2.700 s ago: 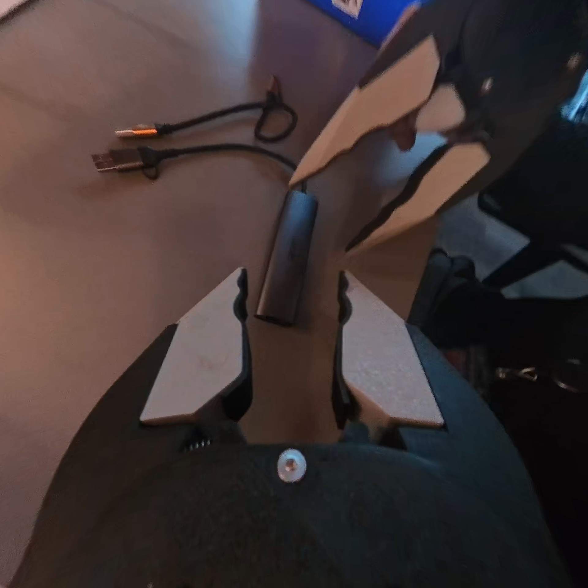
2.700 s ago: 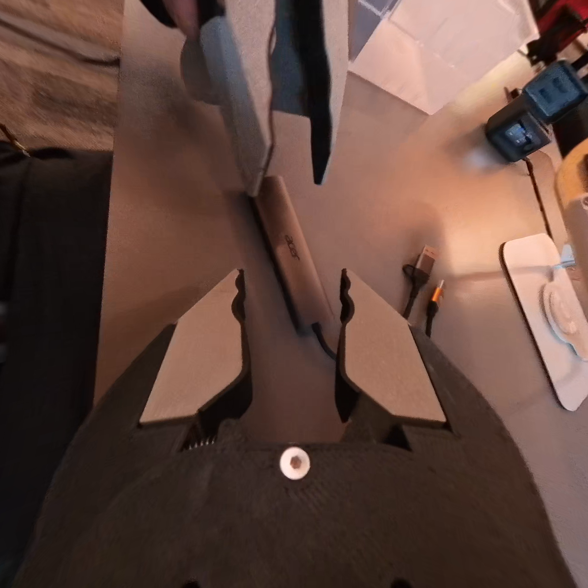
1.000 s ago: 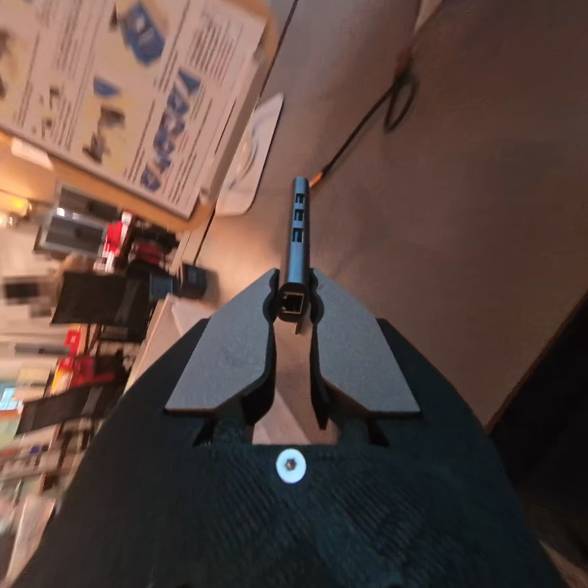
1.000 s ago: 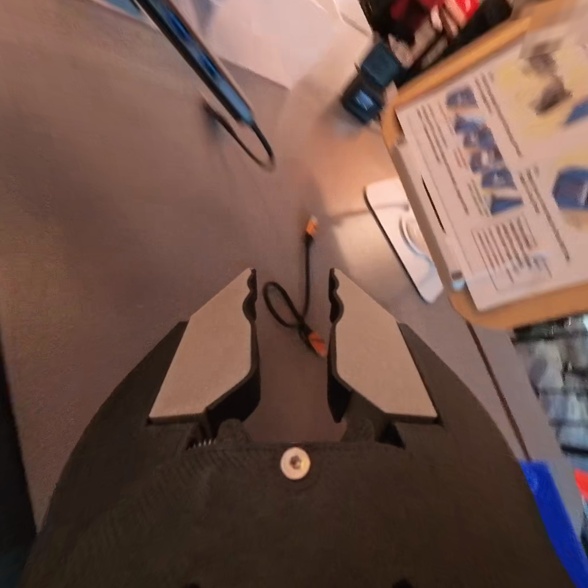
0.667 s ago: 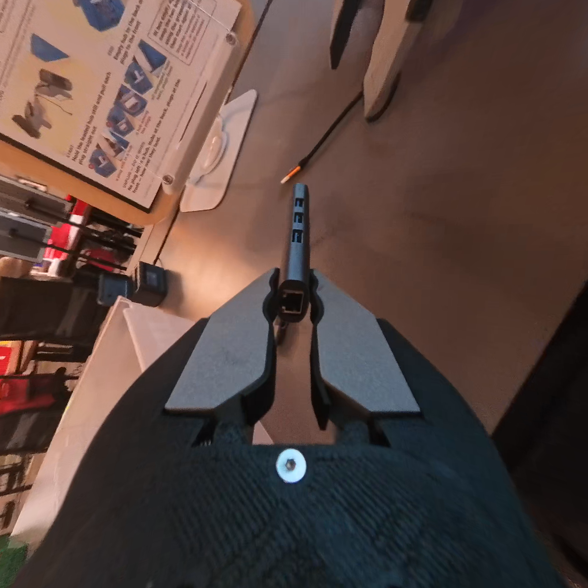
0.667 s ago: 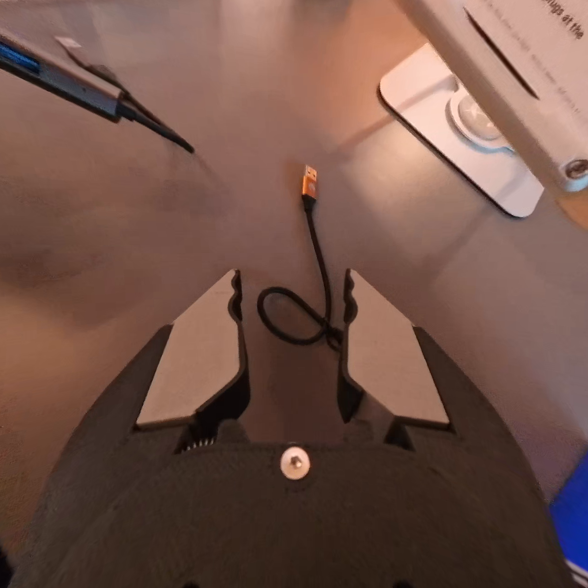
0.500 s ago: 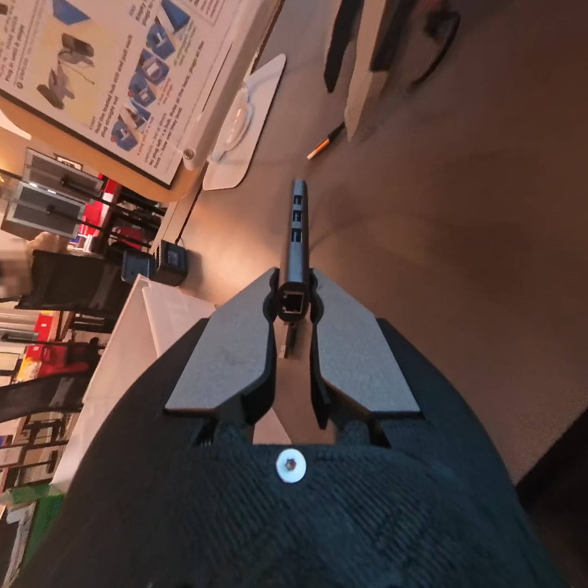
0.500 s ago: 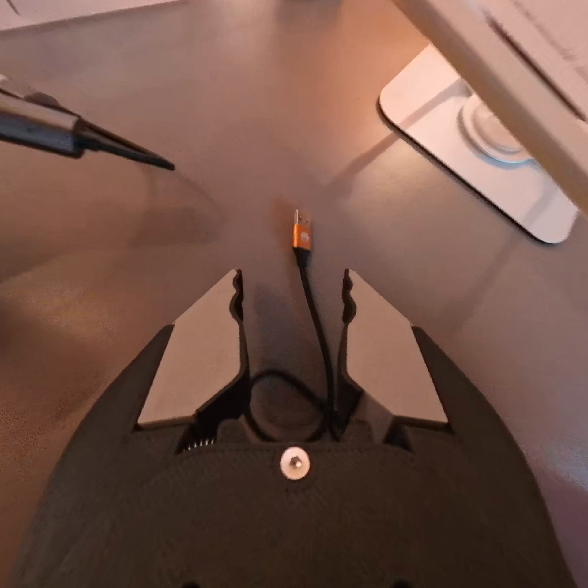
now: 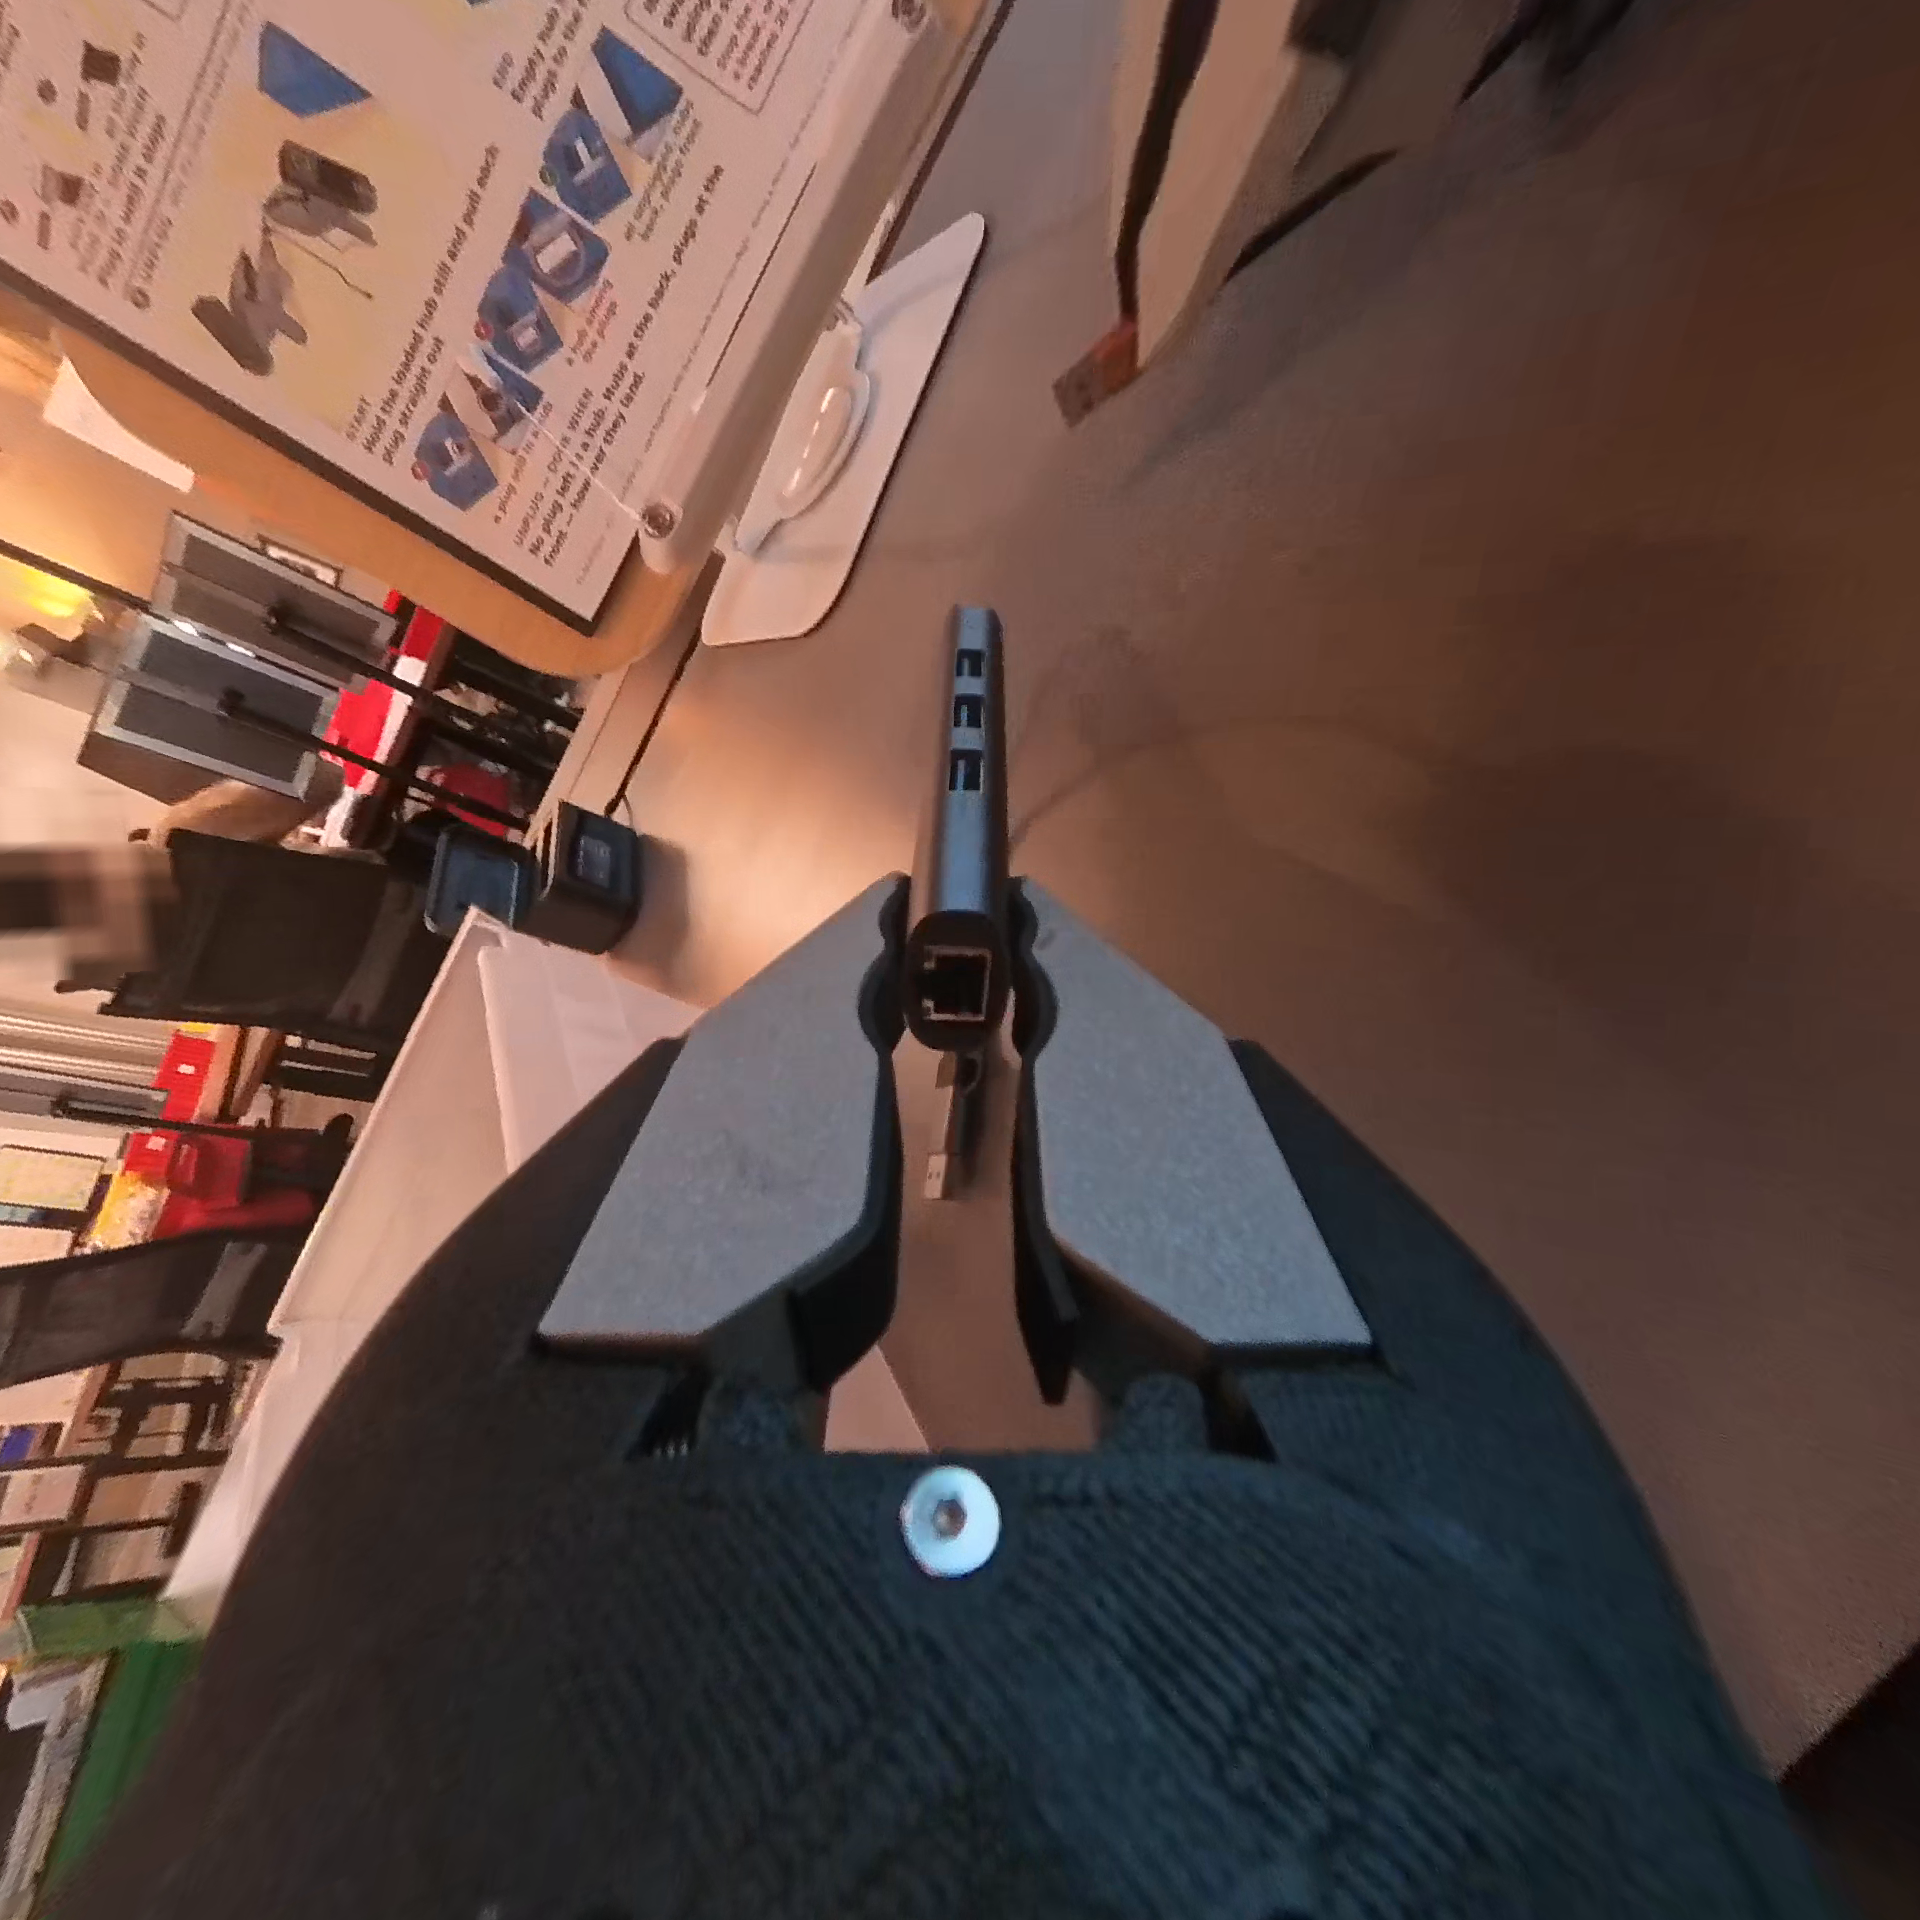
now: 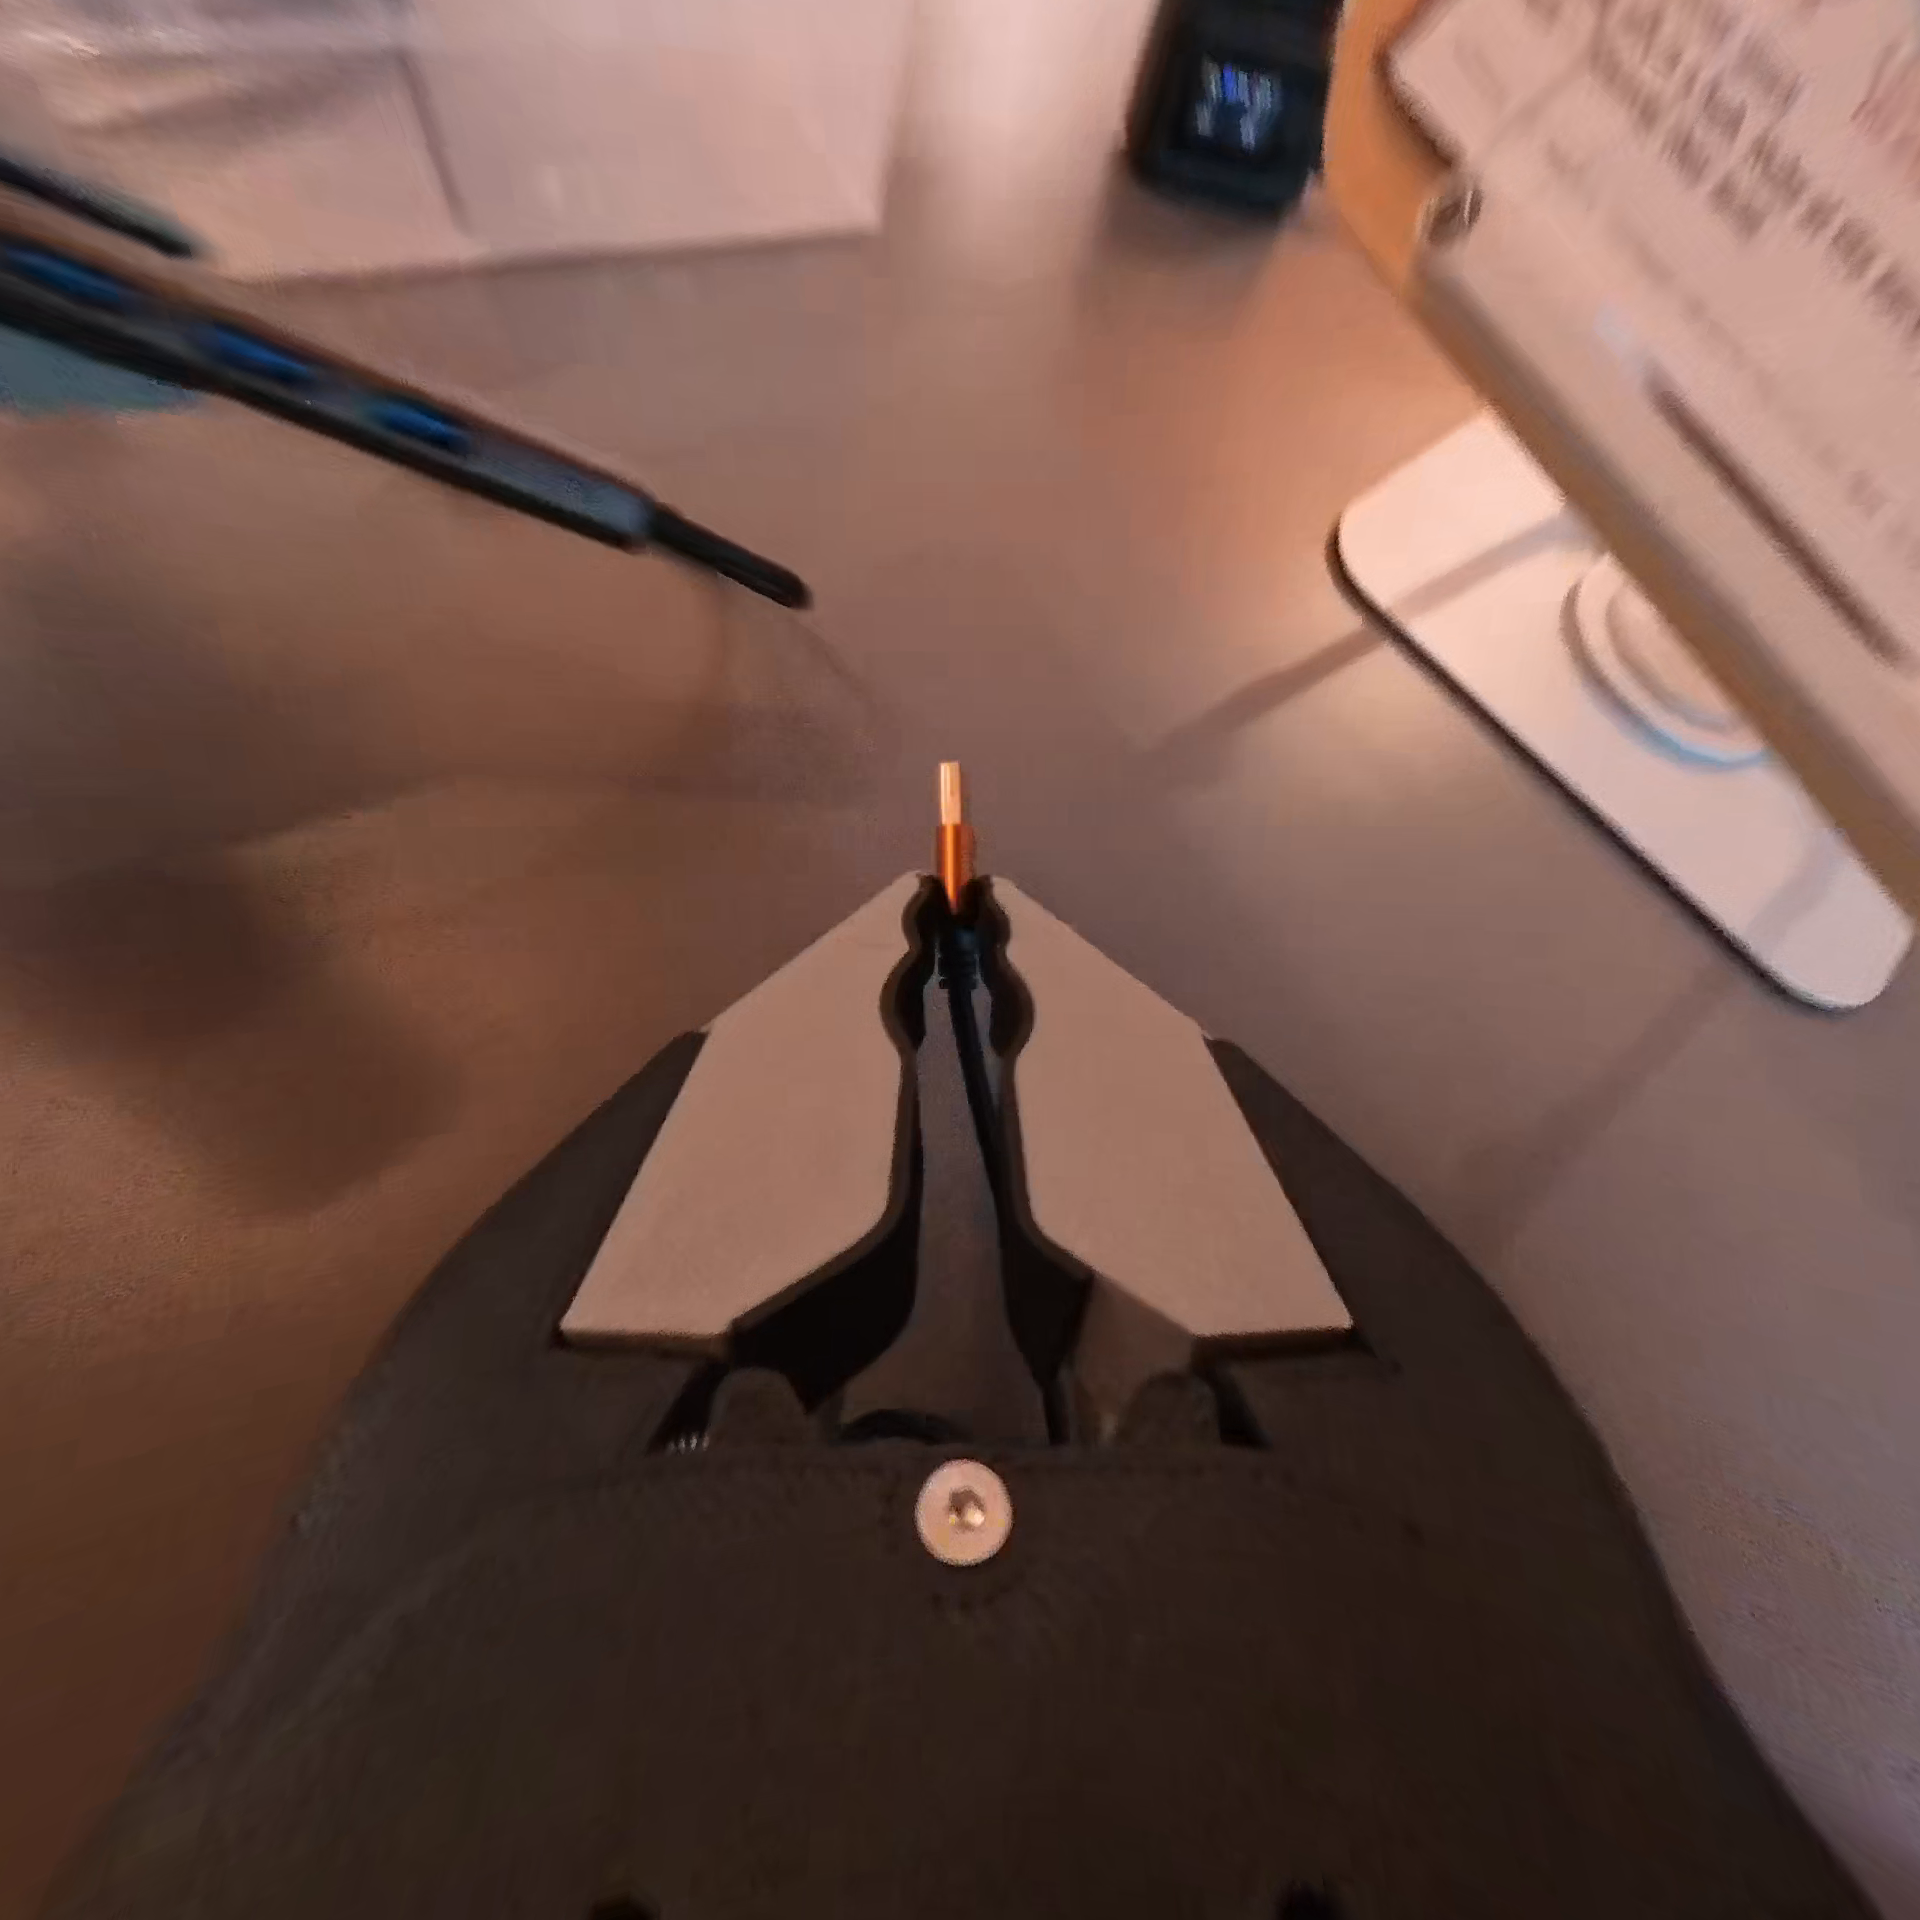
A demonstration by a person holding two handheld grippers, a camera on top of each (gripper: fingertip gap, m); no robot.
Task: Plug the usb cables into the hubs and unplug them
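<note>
My left gripper (image 9: 954, 914) is shut on the near end of a dark grey USB hub (image 9: 968, 769) and holds it above the table, its row of side ports facing up. The hub's own plug (image 9: 940, 1169) hangs below between the fingers. My right gripper (image 10: 953, 883) is shut on the orange-collared USB plug (image 10: 953, 826) of a black cable, its metal tip pointing forward. The hub also shows blurred at the upper left of the right wrist view (image 10: 343, 416), with blue ports. The right gripper (image 9: 1195, 166) shows far off in the left wrist view, the orange plug (image 9: 1096, 369) at its tips.
A white stand base (image 10: 1621, 748) carries a tilted instruction board (image 9: 436, 260) at the table's far side. A small dark device (image 10: 1226, 104) and a white box (image 9: 447, 1122) stand at the table's edge. Shelves and chairs lie beyond. About 15 cm separates my left fingertips from my right. The small dark device (image 10: 1226, 104) is about equally far from each gripper, around 35 cm. Seen from the left wrist view (image 9: 586, 868) as well.
My right gripper has moved forward along the cable and shut on the orange plug, lifting it. My left gripper keeps its hold on the hub, which has shifted only slightly.
</note>
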